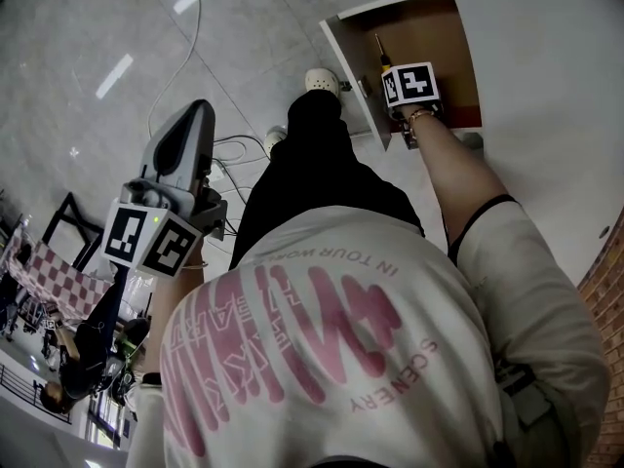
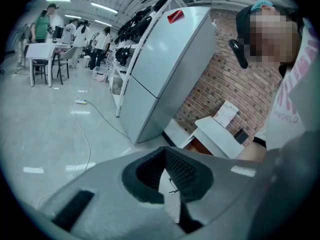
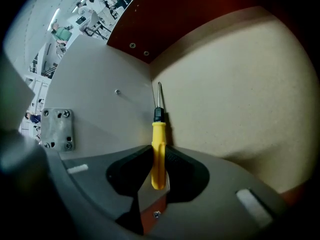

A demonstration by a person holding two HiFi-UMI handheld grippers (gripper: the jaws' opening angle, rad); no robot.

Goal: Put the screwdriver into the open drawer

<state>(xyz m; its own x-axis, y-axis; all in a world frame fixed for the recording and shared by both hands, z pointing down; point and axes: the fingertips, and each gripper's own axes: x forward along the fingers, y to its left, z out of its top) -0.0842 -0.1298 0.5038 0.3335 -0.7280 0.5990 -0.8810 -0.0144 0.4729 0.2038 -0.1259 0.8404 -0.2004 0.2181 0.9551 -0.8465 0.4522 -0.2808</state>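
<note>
A screwdriver with a yellow handle and a thin metal shaft sits between the pads of my right gripper, which is shut on the handle. The gripper points steeply down into the open drawer, and the shaft's tip lies close to the corner where the white side wall meets the tan floor. In the head view my right gripper is inside the drawer, with the shaft of the screwdriver poking out beyond it. My left gripper hangs over the floor at the left, its jaws together and holding nothing.
A white cabinet top runs to the right of the drawer, next to a brick wall. Cables lie on the glossy floor. A metal bracket is screwed to the drawer's side. A fridge and several people stand beyond.
</note>
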